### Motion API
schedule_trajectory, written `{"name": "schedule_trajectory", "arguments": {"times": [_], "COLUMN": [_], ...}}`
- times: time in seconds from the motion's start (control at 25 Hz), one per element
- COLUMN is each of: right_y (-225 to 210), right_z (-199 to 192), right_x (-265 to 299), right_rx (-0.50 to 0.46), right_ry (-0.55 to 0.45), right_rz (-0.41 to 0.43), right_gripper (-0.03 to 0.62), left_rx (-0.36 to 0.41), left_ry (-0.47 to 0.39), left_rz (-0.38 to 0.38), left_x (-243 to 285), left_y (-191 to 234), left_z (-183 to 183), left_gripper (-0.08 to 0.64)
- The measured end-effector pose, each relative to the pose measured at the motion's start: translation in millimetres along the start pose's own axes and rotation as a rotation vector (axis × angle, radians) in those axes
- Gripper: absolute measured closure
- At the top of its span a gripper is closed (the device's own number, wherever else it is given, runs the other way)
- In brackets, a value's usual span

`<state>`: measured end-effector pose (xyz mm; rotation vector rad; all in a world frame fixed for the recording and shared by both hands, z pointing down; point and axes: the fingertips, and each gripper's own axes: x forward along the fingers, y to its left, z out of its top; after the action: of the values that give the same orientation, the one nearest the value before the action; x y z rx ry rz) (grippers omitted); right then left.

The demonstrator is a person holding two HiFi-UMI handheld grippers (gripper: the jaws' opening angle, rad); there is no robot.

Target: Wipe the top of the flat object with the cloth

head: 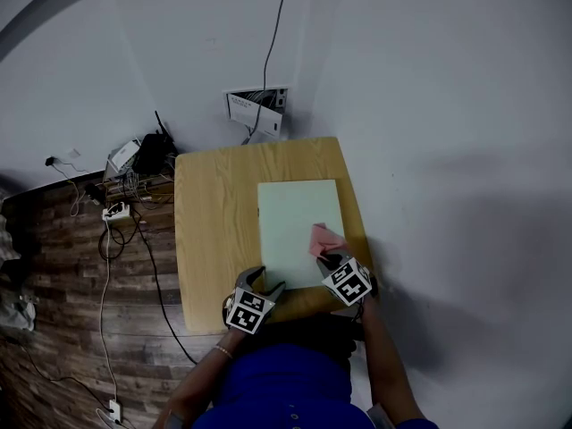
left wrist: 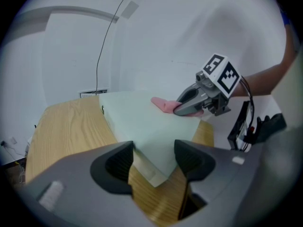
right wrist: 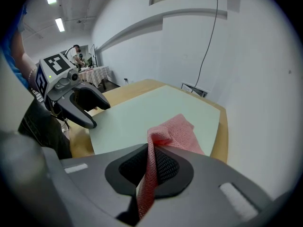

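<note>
A pale green flat board (head: 299,226) lies on the right half of a wooden table (head: 214,231). My left gripper (head: 266,282) sits at the board's near left corner. In the left gripper view (left wrist: 154,150) its jaws stand wide and bear against the two edges of that corner (left wrist: 151,141). My right gripper (head: 332,256) is over the board's near right part, shut on a pink cloth (head: 326,238). In the right gripper view (right wrist: 150,148) the cloth (right wrist: 175,131) is pinched between the jaws and drapes forward onto the board (right wrist: 156,110).
Bare wood lies left of and behind the board. On the dark plank floor to the left are a power strip (head: 116,210) and tangled cables. A wall box (head: 257,107) with a cable running up sits beyond the table's far edge. The person's blue clothing (head: 286,382) fills the bottom.
</note>
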<state>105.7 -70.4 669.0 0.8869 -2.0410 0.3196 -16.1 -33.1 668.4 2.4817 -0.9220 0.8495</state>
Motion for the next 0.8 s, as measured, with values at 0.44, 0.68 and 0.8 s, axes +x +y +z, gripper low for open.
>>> {"name": "schedule_trajectory", "arguments": {"times": [0.44, 0.68, 0.8], "right_y": [-24.4, -31.6, -32.7], "right_z": [-27.0, -35.6, -37.0], "right_x": [-19.1, -28.3, -27.5], "right_rx": [0.092, 0.140, 0.150], "right_ry": [0.026, 0.022, 0.020], "right_rz": [-0.072, -0.097, -0.105], "right_gripper": [0.578, 0.578, 0.578], "left_rx": [0.002, 0.006, 0.000], "left_ry": [-0.004, 0.001, -0.004], "left_rz": [0.002, 0.002, 0.002], "left_x": [-1.6, -0.7, -0.4], "left_y": [-1.0, -0.8, -0.9], "left_z": [2.3, -0.3, 1.0], "left_gripper": [0.291, 0.293, 0.292]}}
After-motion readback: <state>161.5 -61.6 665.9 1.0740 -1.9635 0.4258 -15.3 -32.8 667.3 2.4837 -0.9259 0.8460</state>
